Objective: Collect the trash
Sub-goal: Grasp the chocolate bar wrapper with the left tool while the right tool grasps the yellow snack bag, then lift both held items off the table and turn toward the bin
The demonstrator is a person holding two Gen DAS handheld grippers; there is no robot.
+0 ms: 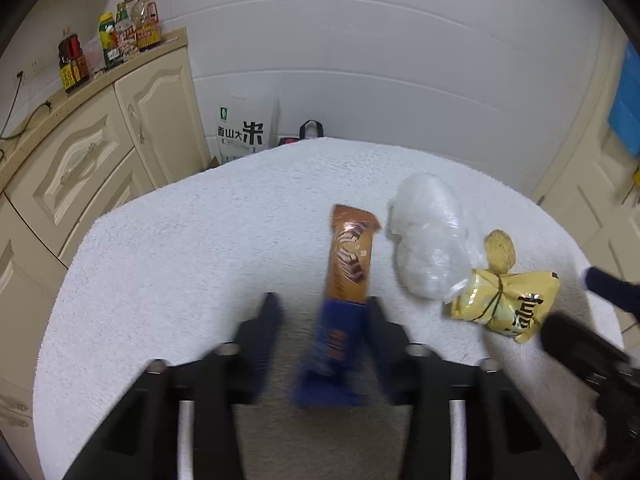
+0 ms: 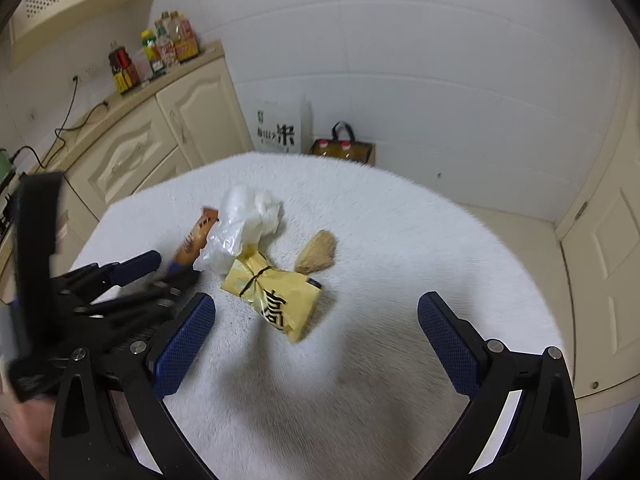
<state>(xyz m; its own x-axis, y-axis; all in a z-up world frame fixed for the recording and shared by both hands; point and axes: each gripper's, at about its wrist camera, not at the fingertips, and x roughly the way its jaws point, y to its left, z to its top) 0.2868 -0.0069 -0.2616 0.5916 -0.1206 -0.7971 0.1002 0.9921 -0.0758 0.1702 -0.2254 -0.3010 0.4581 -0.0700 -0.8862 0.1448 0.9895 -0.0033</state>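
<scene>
Left gripper (image 1: 324, 312) is sitting low over the white towel (image 1: 180, 248), fingers fairly narrow with the near blue end of the wrapper (image 1: 348, 264) between them. The wrapper is lying against the right finger (image 1: 380, 332), but there's a gap on the left finger's side, and it's all motion-blurred, so I can't tell if the pads are actually pinching it. The wrapper is running from between the fingers up toward 12 o'clock, orange half pointing away.

At about 1 o'clock from that gripper a crumpled clear bag (image 1: 432, 240) is lying just beside the wrapper. At 3 o'clock there's a yellow packet (image 1: 508, 304) tied with a dark band, touching the clear bag's near edge. A tan scrap (image 1: 500, 250) is poking out behind the packet.

Right gripper (image 2: 316, 344) is hanging over the towel with fingers spread wide, nothing between them. The yellow packet is lying just past its fingertips toward 11 o'clock, and the left gripper is showing at its 9 o'clock.

Bottles (image 1: 116, 44) are standing on the counter at 10 o'clock, and a rice sack (image 1: 242, 132) is leaning by the wall.
</scene>
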